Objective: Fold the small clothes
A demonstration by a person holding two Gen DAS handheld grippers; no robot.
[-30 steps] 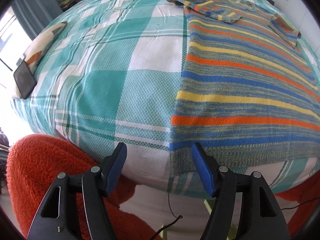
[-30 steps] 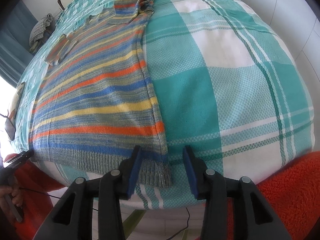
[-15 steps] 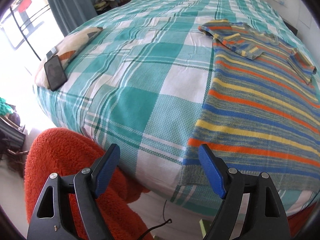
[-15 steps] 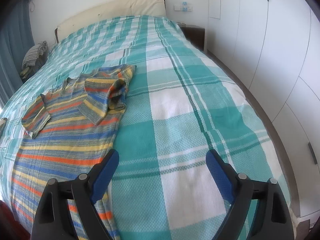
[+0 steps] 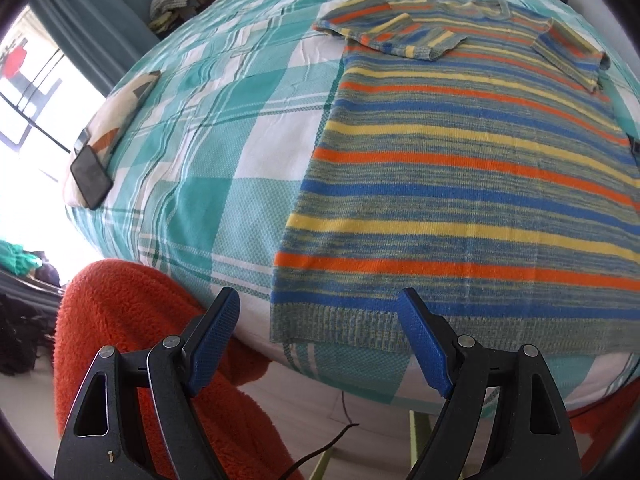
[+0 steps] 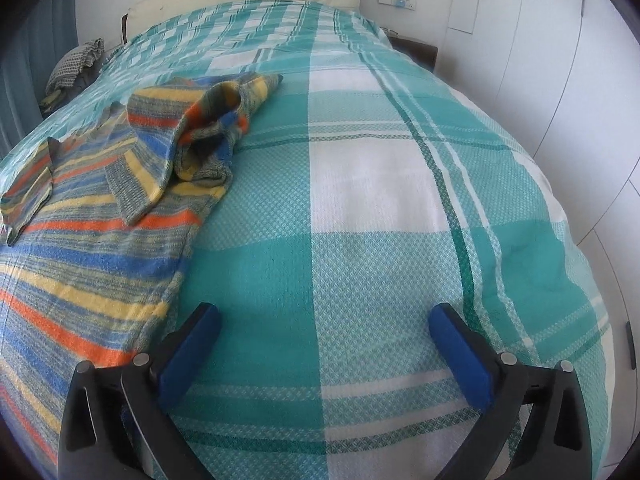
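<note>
No legible writing or brand marks anywhere in either view. Sweater [image 5: 460, 184]: knit, horizontal stripes of orange, yellow and blue over a mottled grey-green ground, ribbed grey-green hem. It lies flat on the bed [image 5: 240, 168], hem toward the near edge, neck toward the headboard. Both sleeves are folded inward across the chest; in the right wrist view the nearer sleeve [image 6: 208, 128] sits bunched and rumpled, its cuff open, rather than flat. Bed cover is a teal-and-white plaid. Left gripper [image 5: 320, 344]: jaws wide apart, having just been opening, nothing between the pads, poised above the sweater's near left hem corner, no contact seen. Right gripper [image 6: 324, 344]: jaws at full spread, also just been opening, empty, over bare plaid beside the sweater's right edge; its left finger [image 6: 188, 352] overlaps the sweater's side edge in the picture, contact cannot be told. Orange fleece sleeve [image 5: 132, 340] fills the lower left of the left wrist view. Phone [image 5: 91, 178] rests on a pillow [image 5: 120, 112] at the bed's left edge, well apart from the sweater. No containers in view.
</note>
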